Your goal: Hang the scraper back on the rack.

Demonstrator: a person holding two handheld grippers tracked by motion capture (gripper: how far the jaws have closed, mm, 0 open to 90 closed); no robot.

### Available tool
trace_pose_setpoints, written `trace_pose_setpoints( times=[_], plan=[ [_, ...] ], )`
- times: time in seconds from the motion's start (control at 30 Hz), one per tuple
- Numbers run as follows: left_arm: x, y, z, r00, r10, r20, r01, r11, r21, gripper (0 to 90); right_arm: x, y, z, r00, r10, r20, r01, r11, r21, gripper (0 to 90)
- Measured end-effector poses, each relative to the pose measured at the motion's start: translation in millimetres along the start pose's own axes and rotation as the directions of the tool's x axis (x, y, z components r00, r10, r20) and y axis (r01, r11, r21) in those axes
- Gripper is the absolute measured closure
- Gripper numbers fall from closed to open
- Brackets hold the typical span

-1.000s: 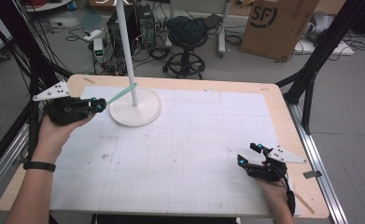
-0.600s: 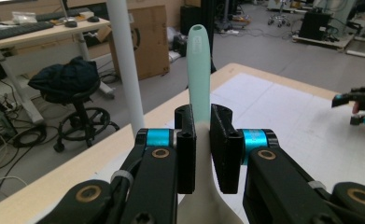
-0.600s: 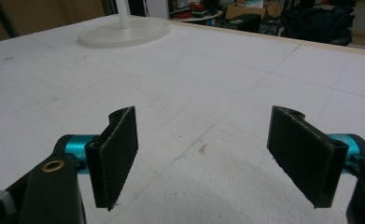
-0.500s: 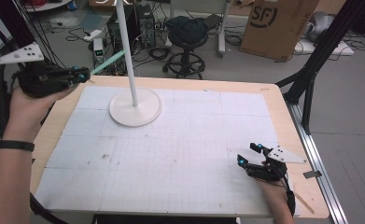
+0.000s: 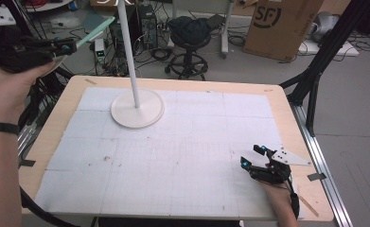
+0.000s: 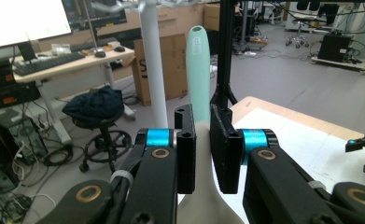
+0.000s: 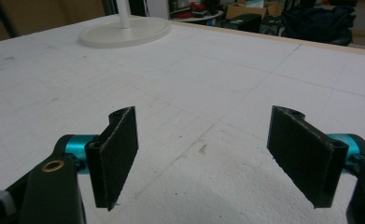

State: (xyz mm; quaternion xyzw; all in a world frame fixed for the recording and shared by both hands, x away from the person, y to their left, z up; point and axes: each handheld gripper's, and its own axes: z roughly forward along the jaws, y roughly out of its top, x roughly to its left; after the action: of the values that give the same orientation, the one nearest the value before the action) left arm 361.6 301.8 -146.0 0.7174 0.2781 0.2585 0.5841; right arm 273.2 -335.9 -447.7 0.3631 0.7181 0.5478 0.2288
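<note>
My left gripper [image 5: 68,47] is raised at the far left, off the table's left edge, and is shut on a long utensil [image 5: 95,30] with a mint-green handle. In the left gripper view the jaws [image 6: 202,140] clamp the utensil [image 6: 198,70] just above its pale wide end, and the handle points up beside the white pole [image 6: 152,60]. The white stand has a round base [image 5: 137,114] on the table's far left and a thin pole [image 5: 128,52]. My right gripper [image 5: 251,156] rests open on the mat at the near right, with nothing between its pads [image 7: 208,158].
A white gridded mat [image 5: 173,156] covers the wooden table. Behind the table stand a black stool [image 5: 190,28], a cardboard box [image 5: 277,23] and cables on the floor. A black frame leg [image 5: 315,80] rises at the right.
My left hand has risen with the utensil, from beside the stand's base up to the far left above the table's level. The right gripper has stayed in place.
</note>
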Motion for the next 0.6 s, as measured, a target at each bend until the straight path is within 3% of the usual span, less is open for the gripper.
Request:
trace_pose_setpoints(
  times=[0.23,0.6],
  plan=[
    [3.4,11.9,-4.4,0.9998,0.006,-0.017,-0.006,0.9999,-0.015,81.1,-0.1,0.0,0.0,1.0000,-0.002,0.001,0.002,1.000,-0.001,23.7],
    [12.4,13.8,-3.3,0.9994,0.000,-0.035,-0.001,0.9998,-0.018,81.1,-0.1,0.0,0.0,1.0000,0.000,-0.001,0.000,1.000,0.001,23.8]
  ],
)
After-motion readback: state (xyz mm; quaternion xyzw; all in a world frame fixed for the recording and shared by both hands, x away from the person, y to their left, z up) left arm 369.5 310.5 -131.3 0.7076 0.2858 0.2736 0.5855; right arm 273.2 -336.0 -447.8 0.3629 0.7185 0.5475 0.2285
